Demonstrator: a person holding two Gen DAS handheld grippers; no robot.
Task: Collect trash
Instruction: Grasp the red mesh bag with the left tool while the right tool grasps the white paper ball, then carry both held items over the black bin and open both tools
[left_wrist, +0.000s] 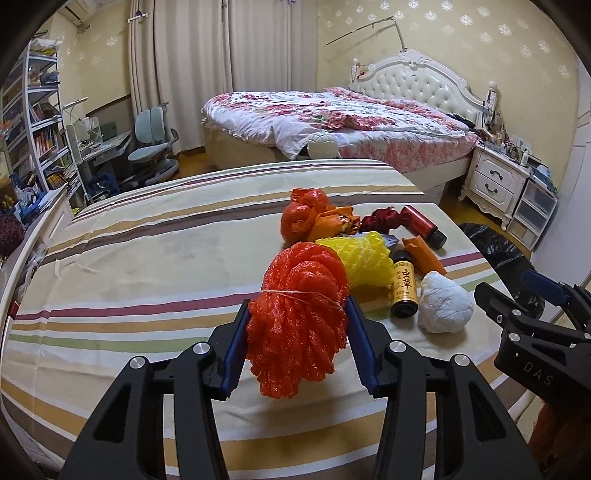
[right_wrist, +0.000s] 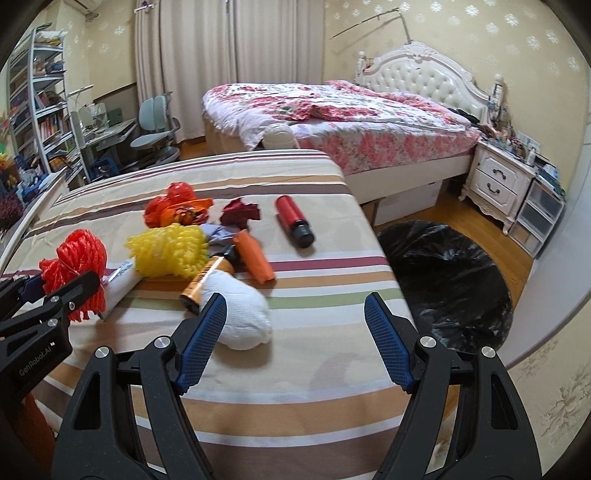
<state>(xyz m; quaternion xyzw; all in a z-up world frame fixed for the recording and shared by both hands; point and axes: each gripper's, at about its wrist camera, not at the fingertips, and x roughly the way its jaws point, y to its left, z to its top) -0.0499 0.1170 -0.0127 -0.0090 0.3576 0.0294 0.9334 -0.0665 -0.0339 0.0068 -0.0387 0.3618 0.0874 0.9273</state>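
My left gripper (left_wrist: 297, 312) is shut on a red foam net bundle (left_wrist: 299, 317) tied with string, lifted a little above the striped table (left_wrist: 147, 288). From the right wrist the same red foam net bundle (right_wrist: 77, 266) shows at the left edge in those jaws. My right gripper (right_wrist: 295, 314) stands open over the table's near right part, nothing between its fingers. A white crumpled wad (right_wrist: 243, 314) lies just beyond its left finger. Behind are a yellow foam net (right_wrist: 170, 251), a small amber bottle (right_wrist: 207, 277), an orange packet (right_wrist: 255, 258) and a red bottle (right_wrist: 293, 219).
A bin lined with a black bag (right_wrist: 443, 280) stands on the floor right of the table. An orange plastic bag (left_wrist: 303, 216) and a dark red crumpled wrapper (right_wrist: 240, 212) lie further back. A bed (right_wrist: 351, 122), a nightstand (right_wrist: 498, 181) and a desk chair (right_wrist: 155, 125) fill the room behind.
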